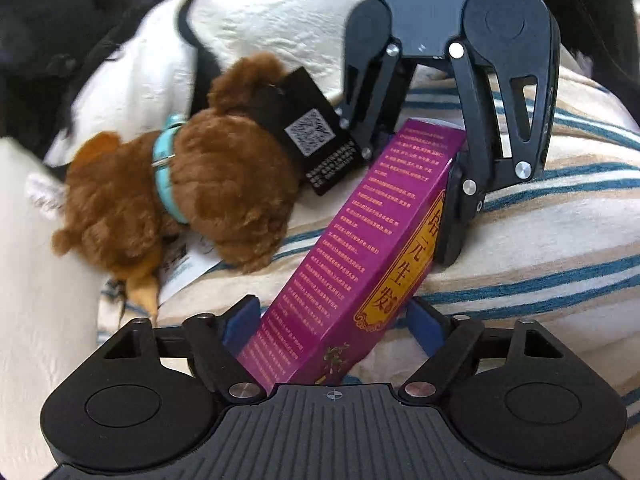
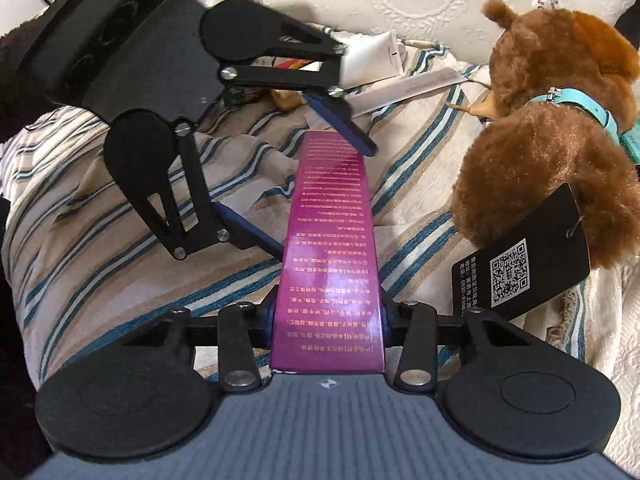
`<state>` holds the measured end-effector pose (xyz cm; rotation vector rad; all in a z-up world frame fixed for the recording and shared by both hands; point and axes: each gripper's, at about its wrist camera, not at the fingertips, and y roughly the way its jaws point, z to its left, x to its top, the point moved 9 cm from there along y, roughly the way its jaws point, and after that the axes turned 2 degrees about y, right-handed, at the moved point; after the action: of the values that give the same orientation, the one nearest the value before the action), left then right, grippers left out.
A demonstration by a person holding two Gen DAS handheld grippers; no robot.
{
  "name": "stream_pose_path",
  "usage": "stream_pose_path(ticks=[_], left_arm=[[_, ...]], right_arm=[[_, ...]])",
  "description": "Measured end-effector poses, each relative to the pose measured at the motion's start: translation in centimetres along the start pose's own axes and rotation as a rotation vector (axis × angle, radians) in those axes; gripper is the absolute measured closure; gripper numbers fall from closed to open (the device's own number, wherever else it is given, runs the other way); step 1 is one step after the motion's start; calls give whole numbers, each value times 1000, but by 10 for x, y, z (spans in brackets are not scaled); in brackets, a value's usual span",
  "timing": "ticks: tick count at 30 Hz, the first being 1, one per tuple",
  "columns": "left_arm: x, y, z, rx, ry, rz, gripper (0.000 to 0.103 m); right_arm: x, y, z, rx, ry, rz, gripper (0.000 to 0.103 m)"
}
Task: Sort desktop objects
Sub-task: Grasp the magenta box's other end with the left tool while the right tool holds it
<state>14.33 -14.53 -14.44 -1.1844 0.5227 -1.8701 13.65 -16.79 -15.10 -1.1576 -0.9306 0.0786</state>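
A long purple box (image 1: pixel 352 252) with gold Chinese text is held over a striped cloth (image 1: pixel 540 280). My right gripper (image 2: pixel 326 316) is shut on one end of the box (image 2: pixel 332 248); it shows in the left wrist view (image 1: pixel 416 184) clamping the box's far end. My left gripper (image 1: pixel 336 312) has its blue pads (image 1: pixel 242 320) spread wide around the near end, apart from the box; in the right wrist view it (image 2: pixel 328 196) straddles the box's far end, open. A brown plush dog (image 1: pixel 180 196) with a teal collar lies to the left.
The plush dog (image 2: pixel 560 128) carries a black QR hang tag (image 2: pixel 520 264). A white tube (image 2: pixel 372 60) and paper items lie beyond on the cloth (image 2: pixel 120 216). A white quilted cover (image 1: pixel 272 12) lies behind the dog.
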Motion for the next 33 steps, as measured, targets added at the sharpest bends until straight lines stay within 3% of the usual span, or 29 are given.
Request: stream_pose_path(ticks=[2, 5, 7, 8, 10, 11, 12, 13, 15, 16, 17, 20, 21, 23, 25, 29, 33], left_arm=[[-3, -9, -4, 64, -87, -9, 32], [-7, -21, -5, 166, -248, -10, 49], [-8, -28, -7, 222, -304, 5, 63], [-8, -30, -8, 242, -317, 13, 66], [-6, -35, -11, 268, -318, 32, 83], [-5, -37, -10, 268, -311, 35, 88], [-4, -40, -12, 252, -286, 45, 102], [-1, -42, -14, 223, -250, 54, 103], [0, -44, -16, 222, -164, 64, 99], [0, -46, -14, 247, -143, 69, 67], [-2, -49, -11, 262, -160, 72, 60], [-3, -61, -5, 249, -242, 1, 62], [-4, -62, -6, 240, -223, -9, 58], [-5, -58, -10, 219, -138, 20, 45], [-2, -54, -13, 201, -48, 38, 24], [6, -44, -25, 64, 63, 35, 18], [2, -26, -40, -66, 141, 80, 22]], right_arm=[[-1, 0, 1, -12, 5, -5, 55], [-1, 2, 3, -40, 28, -17, 55], [-1, 2, 9, -89, 6, -16, 55], [0, 4, 10, -111, -3, -13, 55], [1, 7, 15, -152, -27, -5, 56], [-1, 8, 17, -173, -41, -3, 56], [-1, 7, 22, -190, -55, 1, 56], [-2, 1, 24, -191, -55, 4, 56], [-8, -5, 27, -164, -36, 6, 57], [-15, -12, 27, -153, -21, 3, 57], [-17, -16, 26, -136, 15, -9, 57], [-21, -23, 28, -107, 82, -35, 57], [-23, -24, 29, -108, 71, -36, 57], [-23, -24, 32, -86, 40, -28, 57], [-24, -28, 34, -46, -12, -22, 57], [-28, -32, 39, 27, -70, -19, 57], [-28, -35, 40, 100, -95, -10, 57]])
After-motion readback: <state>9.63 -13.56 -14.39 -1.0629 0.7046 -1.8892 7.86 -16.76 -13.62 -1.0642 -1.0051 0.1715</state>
